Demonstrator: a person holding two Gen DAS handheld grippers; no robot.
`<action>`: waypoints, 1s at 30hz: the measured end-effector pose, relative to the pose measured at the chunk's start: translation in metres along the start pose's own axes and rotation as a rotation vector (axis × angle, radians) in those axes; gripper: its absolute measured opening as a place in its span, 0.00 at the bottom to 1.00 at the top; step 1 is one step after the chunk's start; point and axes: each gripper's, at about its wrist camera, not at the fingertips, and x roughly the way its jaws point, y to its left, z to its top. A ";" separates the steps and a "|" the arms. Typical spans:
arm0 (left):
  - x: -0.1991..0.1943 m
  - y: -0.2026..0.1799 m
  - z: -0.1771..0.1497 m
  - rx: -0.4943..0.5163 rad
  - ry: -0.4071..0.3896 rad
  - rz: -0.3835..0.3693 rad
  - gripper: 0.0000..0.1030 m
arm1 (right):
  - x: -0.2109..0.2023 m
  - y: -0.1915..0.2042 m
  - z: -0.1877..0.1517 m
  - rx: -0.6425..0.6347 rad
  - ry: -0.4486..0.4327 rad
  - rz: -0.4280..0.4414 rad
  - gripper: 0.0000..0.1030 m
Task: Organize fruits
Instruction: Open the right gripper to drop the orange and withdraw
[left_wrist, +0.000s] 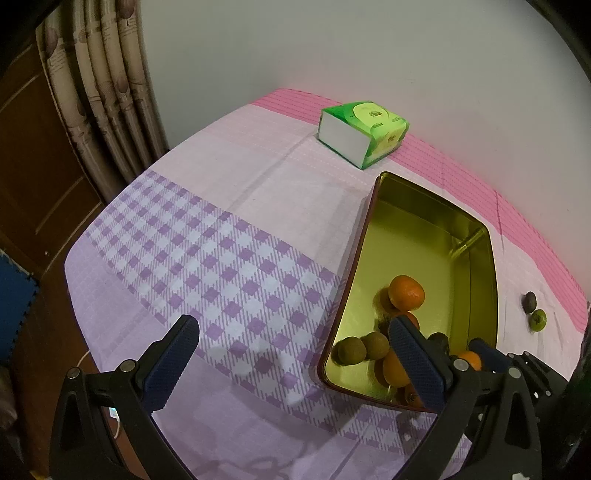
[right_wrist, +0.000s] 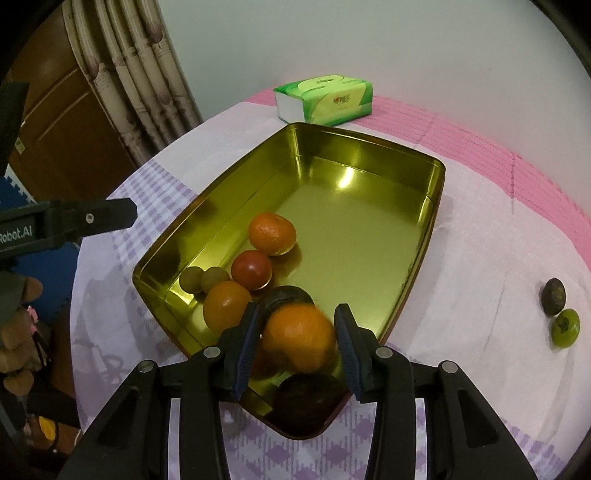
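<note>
Over the near end of the gold tin (right_wrist: 369, 166), the right gripper (right_wrist: 297, 341) is pinching an orange (right_wrist: 301, 338) between its pads, jaws nearly closed on it. Lying in the tin around 10 o'clock of it are another orange (right_wrist: 272, 233), a red fruit (right_wrist: 252, 268) and two small brown fruits (right_wrist: 203, 280). Well apart at 3 o'clock on the cloth are sitting a dark fruit (right_wrist: 554, 291) and a green fruit (right_wrist: 565, 328), touching. The left gripper (left_wrist: 291, 354) is hanging wide open, holding nothing, beside the tin.

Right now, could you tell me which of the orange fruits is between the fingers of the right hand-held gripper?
The blurred orange at the near end of the gold tin, between the right hand-held gripper fingers. The other two oranges lie free farther in.
</note>
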 end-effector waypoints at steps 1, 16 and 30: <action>0.000 0.000 0.000 0.001 -0.001 -0.001 0.99 | -0.002 -0.001 0.000 0.006 -0.007 0.003 0.42; 0.000 -0.001 0.001 -0.002 -0.001 -0.009 0.99 | -0.065 -0.075 -0.015 0.133 -0.161 -0.149 0.57; -0.010 -0.029 -0.007 0.115 -0.054 -0.044 0.99 | -0.100 -0.254 -0.111 0.432 -0.117 -0.487 0.61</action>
